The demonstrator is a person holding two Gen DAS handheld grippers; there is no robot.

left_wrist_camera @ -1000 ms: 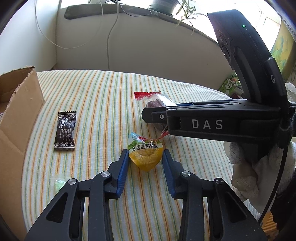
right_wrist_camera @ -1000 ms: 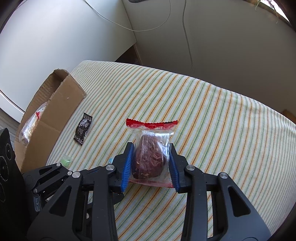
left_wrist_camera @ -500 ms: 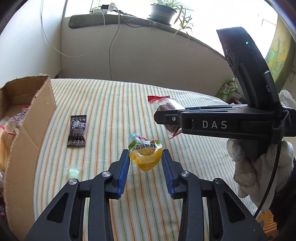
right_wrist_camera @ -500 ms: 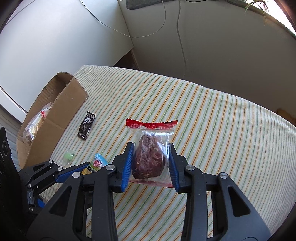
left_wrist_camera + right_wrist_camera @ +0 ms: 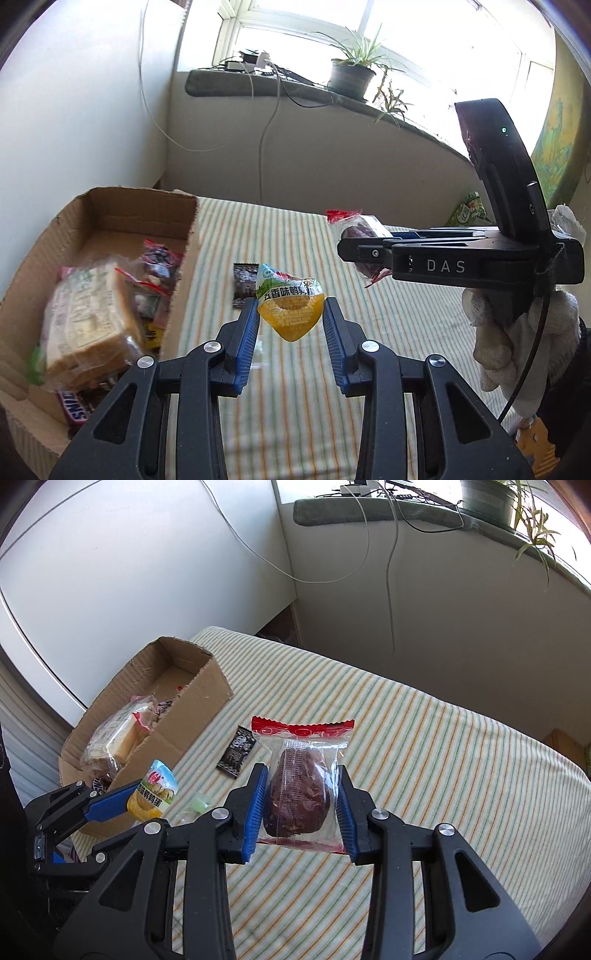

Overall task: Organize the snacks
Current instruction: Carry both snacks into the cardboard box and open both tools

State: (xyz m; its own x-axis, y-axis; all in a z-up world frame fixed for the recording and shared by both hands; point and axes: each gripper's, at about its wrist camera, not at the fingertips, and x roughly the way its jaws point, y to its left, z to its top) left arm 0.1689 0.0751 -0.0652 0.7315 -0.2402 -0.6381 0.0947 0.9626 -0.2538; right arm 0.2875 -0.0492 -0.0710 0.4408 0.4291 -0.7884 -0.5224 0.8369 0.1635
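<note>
My left gripper (image 5: 290, 317) is shut on a yellow snack packet (image 5: 290, 310) with Chinese print, held in the air above the striped table; it also shows in the right wrist view (image 5: 153, 794). My right gripper (image 5: 301, 794) is shut on a clear red-topped packet with a dark brown snack (image 5: 299, 794), also lifted; it shows in the left wrist view (image 5: 360, 236). An open cardboard box (image 5: 122, 218) stands at the left, holding wrapped bread (image 5: 88, 325) and several other snacks. It also shows in the right wrist view (image 5: 199, 698).
A black sachet (image 5: 236, 751) lies on the striped tablecloth (image 5: 424, 757) near the box, also in the left wrist view (image 5: 242, 284). A small pale green candy (image 5: 197, 805) lies by the box. Behind are a wall, hanging cables and a windowsill with a potted plant (image 5: 351, 74).
Both grippers have risen from the table with their packets. The left gripper has moved toward the box, so its inside has come into view.
</note>
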